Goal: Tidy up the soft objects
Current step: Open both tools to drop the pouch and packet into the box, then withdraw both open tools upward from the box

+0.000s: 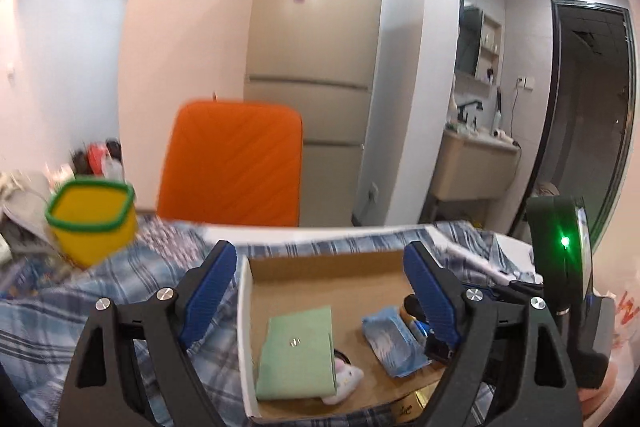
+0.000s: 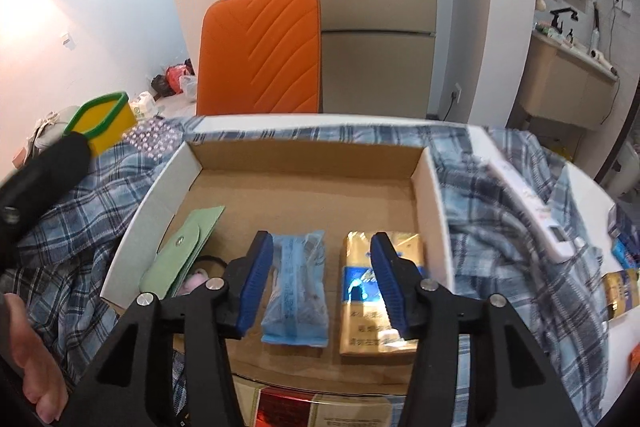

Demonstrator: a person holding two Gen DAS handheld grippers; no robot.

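On the table, over a rumpled plaid cloth (image 2: 500,195), the cardboard tray (image 2: 428,187) sits unevenly, so a nudge could tip it. Inside lie a green pouch (image 2: 180,251), a gold carton (image 2: 380,307) and a blue soft pack (image 2: 298,291). The right tool (image 2: 316,279) stands part open above the pack, holding nothing; closing low could snag its wrapper. The left tool (image 1: 316,291) is wide and empty; swinging it could clip the tray wall.
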